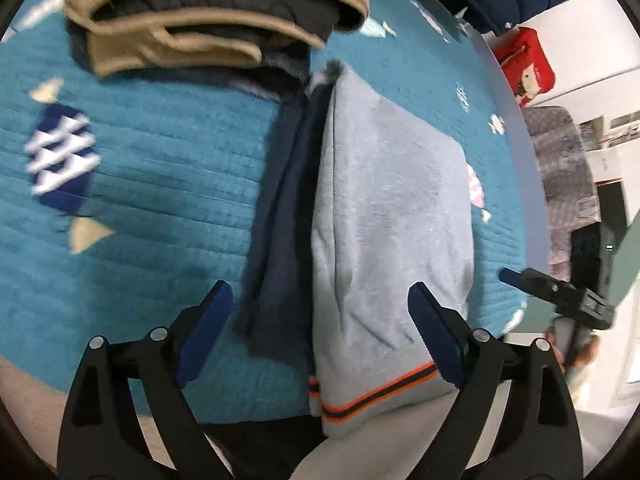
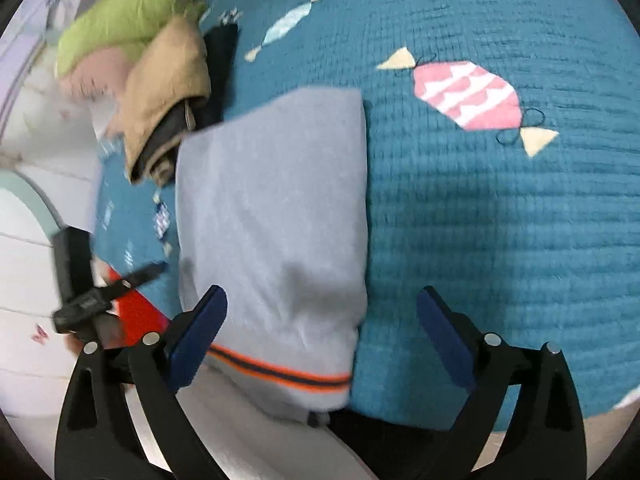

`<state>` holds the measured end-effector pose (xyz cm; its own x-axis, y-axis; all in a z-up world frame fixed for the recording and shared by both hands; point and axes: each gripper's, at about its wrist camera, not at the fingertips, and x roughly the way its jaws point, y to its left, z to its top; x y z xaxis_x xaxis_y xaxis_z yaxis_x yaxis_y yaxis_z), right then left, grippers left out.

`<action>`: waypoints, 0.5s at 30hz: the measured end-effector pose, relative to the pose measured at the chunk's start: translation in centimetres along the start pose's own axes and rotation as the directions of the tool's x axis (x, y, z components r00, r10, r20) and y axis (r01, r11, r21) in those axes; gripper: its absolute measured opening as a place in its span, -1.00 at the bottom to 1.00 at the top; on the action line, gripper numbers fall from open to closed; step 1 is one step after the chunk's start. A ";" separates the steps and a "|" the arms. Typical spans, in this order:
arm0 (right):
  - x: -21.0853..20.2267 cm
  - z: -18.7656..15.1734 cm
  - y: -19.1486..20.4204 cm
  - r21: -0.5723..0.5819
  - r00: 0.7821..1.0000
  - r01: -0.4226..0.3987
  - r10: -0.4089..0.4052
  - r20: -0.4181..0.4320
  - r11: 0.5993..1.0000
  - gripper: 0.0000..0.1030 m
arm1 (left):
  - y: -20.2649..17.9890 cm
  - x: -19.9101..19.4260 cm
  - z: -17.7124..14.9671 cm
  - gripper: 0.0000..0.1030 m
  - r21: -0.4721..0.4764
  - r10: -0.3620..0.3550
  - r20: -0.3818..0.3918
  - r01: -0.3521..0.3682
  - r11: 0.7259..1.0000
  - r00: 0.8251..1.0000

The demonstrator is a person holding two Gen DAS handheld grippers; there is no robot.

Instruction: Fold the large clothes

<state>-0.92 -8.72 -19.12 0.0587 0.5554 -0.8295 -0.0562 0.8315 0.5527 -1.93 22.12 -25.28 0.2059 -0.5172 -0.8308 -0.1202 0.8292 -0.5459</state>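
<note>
Sweater (image 1: 392,216), grey, folded into a long rectangle, with an orange and dark stripe along its hem; we find it lying flat on the teal quilt (image 1: 160,168), hem at the quilt's near edge. Along one side of it a dark blue layer (image 1: 280,216) shows. Left hand-held gripper (image 1: 320,320): we see its jaws spread wide above the hem end, nothing between the pads. Right hand-held gripper (image 2: 322,320): jaws likewise wide apart, over the sweater's other near corner, gripping nothing. Jacket (image 1: 200,12), tan with dark lining, folded, lies beyond the sweater's far end. Green and pink bundle (image 2: 120,28) sits past the jacket, blurred. Quilt bears sweet-shaped patches, one pink (image 2: 466,94), one blue and white (image 1: 60,156).
</note>
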 end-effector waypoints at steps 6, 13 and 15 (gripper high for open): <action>2.6 1.0 -3.2 0.069 0.988 -0.145 0.148 -0.036 0.987 0.80 | 1.6 2.7 2.3 0.74 0.029 -0.021 -0.095 0.024 0.999 0.995; 5.2 2.1 -5.9 0.117 0.863 -0.490 0.500 -0.079 0.864 0.87 | 2.6 4.5 4.6 0.86 0.084 -0.186 -0.163 0.202 0.976 0.969; 5.0 2.1 -5.7 0.082 0.847 -0.517 0.523 -0.093 0.852 0.87 | 2.9 4.5 4.9 0.86 0.062 -0.286 -0.167 0.299 0.952 0.944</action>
<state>1.84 -10.66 -26.31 -0.0726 0.9040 -0.4213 0.0036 0.4227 0.9063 3.37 23.21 -30.06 0.0668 -0.7602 -0.6463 0.0075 0.6481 -0.7615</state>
